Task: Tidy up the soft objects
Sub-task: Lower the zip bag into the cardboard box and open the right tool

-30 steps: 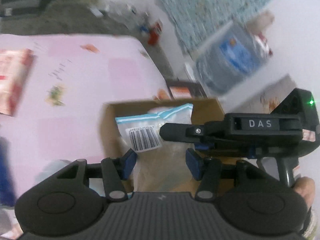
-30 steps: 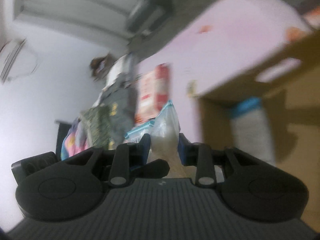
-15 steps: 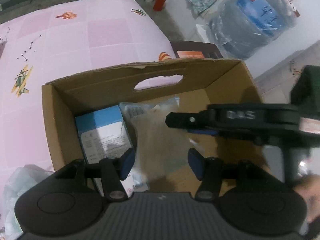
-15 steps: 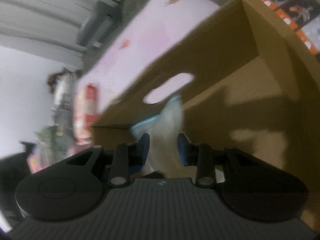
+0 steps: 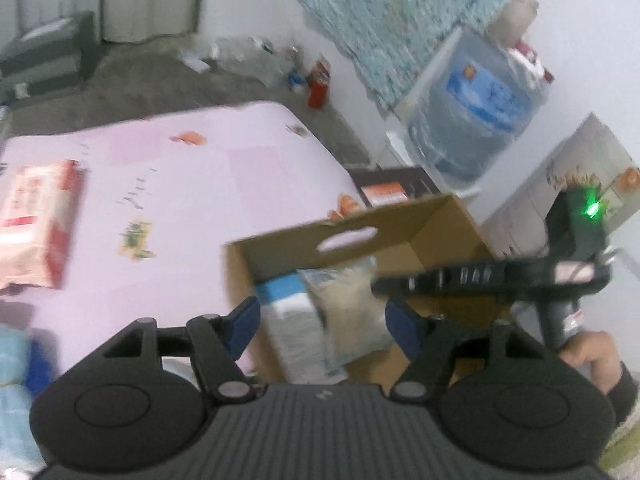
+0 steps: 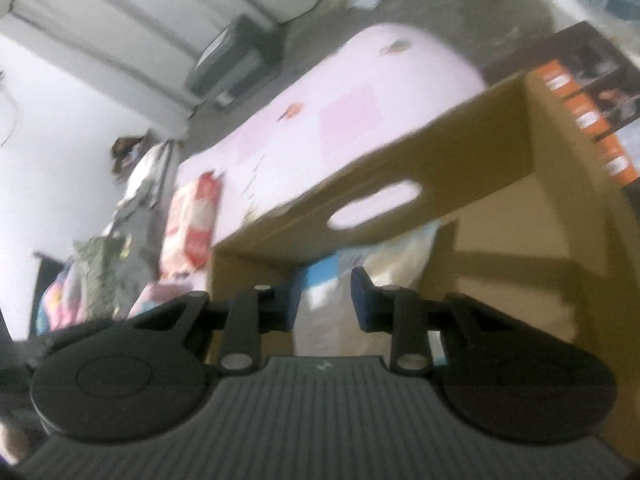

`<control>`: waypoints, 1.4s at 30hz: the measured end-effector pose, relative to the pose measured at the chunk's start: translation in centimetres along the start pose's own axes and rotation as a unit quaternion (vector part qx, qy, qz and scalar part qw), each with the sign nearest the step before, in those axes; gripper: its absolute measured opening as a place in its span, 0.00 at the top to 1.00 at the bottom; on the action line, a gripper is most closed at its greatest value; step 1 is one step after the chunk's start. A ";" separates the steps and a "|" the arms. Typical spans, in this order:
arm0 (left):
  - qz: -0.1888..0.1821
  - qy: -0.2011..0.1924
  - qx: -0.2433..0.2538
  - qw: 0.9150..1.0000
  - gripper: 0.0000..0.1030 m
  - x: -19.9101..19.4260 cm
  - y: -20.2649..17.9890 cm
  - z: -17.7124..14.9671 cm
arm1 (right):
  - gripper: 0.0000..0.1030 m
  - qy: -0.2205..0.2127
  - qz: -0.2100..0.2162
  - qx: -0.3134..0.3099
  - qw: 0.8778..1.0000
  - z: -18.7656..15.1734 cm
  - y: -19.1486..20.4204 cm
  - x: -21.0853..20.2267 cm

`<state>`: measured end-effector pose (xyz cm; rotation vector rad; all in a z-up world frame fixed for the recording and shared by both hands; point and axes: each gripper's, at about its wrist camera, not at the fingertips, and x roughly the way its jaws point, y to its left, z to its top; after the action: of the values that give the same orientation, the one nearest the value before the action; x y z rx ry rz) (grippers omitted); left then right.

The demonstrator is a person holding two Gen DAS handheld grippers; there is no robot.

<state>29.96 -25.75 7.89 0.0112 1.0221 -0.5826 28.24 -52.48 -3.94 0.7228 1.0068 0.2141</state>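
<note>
Crinkly clear bag [image 5: 352, 300] lies in cardboard box [image 5: 432, 224]; L jaws just opened wide, empty, R jaws shut narrow.

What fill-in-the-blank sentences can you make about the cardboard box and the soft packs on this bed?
1. The bedsheet behind the cardboard box is ___.
2. The clear bag lies ___ the cardboard box.
3. The boxy pack next to it is white and ___.
4. The red and white pack lies on the ___.

Missing words: pink; inside; blue; bedsheet.
</note>
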 end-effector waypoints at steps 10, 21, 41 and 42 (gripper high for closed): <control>0.032 -0.041 -0.049 0.997 0.31 -5.7 6.5 -3.5 | 0.81 0.108 -0.137 -0.081 0.981 -3.0 0.3 5.6; 0.048 -0.052 -0.089 0.994 0.31 -7.6 11.0 -6.8 | 0.80 0.026 -0.140 -0.090 0.986 1.7 2.8 2.8; 0.034 -0.055 -0.109 0.992 0.30 -7.8 12.5 -9.3 | 0.37 -0.010 -0.246 -0.042 0.968 1.7 0.1 4.8; 0.035 -0.054 -0.110 0.992 0.30 -7.8 12.5 -9.4 | 0.35 -0.012 -0.252 -0.055 0.966 1.6 0.2 5.2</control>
<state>25.25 -9.02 5.95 -0.1768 0.9717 -0.4009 32.38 -50.52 -6.91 0.3493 1.1130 -0.1809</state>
